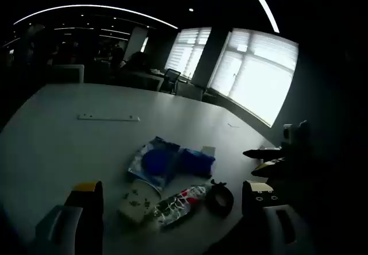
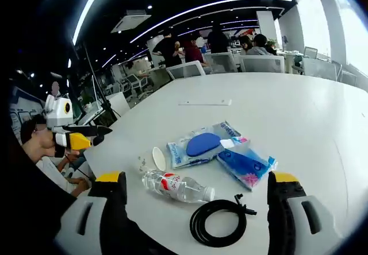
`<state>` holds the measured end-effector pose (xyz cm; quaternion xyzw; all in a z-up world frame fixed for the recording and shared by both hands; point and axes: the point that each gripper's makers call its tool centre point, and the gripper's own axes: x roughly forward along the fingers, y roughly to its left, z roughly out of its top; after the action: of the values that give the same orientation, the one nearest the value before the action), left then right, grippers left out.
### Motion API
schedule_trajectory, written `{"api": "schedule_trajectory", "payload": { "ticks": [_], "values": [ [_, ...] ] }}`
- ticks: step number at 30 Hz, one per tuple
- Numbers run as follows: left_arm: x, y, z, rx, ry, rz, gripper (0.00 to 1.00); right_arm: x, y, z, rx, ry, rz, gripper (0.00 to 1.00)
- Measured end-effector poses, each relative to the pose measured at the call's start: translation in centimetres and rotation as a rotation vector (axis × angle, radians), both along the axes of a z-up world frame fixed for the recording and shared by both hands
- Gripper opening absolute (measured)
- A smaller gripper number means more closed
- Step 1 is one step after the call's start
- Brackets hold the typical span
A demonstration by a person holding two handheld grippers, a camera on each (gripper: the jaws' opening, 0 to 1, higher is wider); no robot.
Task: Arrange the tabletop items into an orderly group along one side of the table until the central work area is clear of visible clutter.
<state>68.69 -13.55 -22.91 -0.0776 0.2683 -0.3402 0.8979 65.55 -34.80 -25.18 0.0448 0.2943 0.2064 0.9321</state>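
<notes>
Red-labelled bottle [image 2: 178, 186], writing unreadable; jaws apart.

I see a white table [image 2: 299, 117] with a bottle [image 2: 177, 186], black cable [image 2: 218, 221], two blue packs [image 2: 201, 145] and a strip [image 2: 205, 102].

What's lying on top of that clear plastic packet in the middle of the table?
A blue oval object lies on or inside the clear packet; which of the two is unclear. Whatever is beneath the packet is hidden. A blue tissue pack lies beside it.
</notes>
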Motion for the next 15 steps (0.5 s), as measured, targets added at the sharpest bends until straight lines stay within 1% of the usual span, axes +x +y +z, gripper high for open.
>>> {"api": "schedule_trajectory", "payload": {
  "ticks": [2,7,9,15],
  "values": [
    [-0.08,-0.05,-0.13,0.005,0.01,-0.001,1.0,0.0,-0.1,0.01,0.001,0.004,-0.005,1.0],
    [0.01,-0.04,-0.38,0.013,0.011,-0.008,1.0,-0.04,-0.12,-0.07,0.009,0.01,-0.01,1.0],
    [0.07,-0.12,-0.25,0.014,0.002,-0.008,1.0,-0.08,0.01,-0.12,0.011,0.009,-0.009,1.0],
    [0.26,-0.14,-0.29,0.015,0.0,-0.003,1.0,-0.14,0.08,-0.47,0.006,0.016,0.0,1.0]
  ]
}}
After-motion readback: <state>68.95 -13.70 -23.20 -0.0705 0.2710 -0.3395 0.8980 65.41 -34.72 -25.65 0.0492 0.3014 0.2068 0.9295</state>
